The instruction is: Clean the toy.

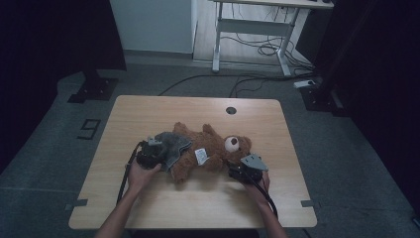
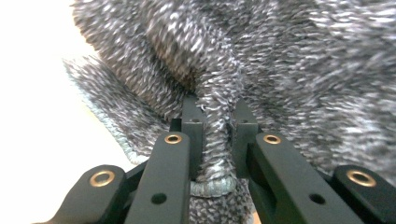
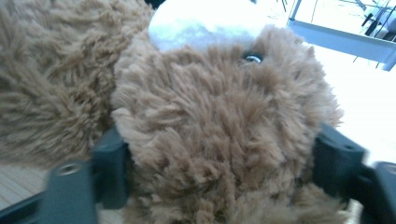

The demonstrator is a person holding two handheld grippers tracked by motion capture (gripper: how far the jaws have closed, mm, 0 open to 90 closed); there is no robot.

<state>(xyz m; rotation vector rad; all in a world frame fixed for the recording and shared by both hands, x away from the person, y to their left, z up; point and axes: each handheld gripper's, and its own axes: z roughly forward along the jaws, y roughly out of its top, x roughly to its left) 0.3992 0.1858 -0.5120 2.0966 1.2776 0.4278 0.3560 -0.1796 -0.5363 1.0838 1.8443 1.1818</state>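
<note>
A brown teddy bear (image 1: 208, 151) lies on its back across the middle of the counter (image 1: 148, 208), head toward the person's right, with a grey knitted garment (image 1: 172, 145) over its legs. The left gripper (image 1: 151, 154) is clenched on a fold of the garment's hem (image 2: 215, 154). The right gripper (image 1: 243, 171) straddles the bear's head (image 3: 219, 140), jaws spread wide at either side. This looks like the dressing step; next, the left should draw the knit along the body while the right steadies the bear.

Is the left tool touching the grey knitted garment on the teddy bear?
Touching. The left gripper view shows the left tool pinching a fold of the grey knitted garment tight between both jaws.
</note>
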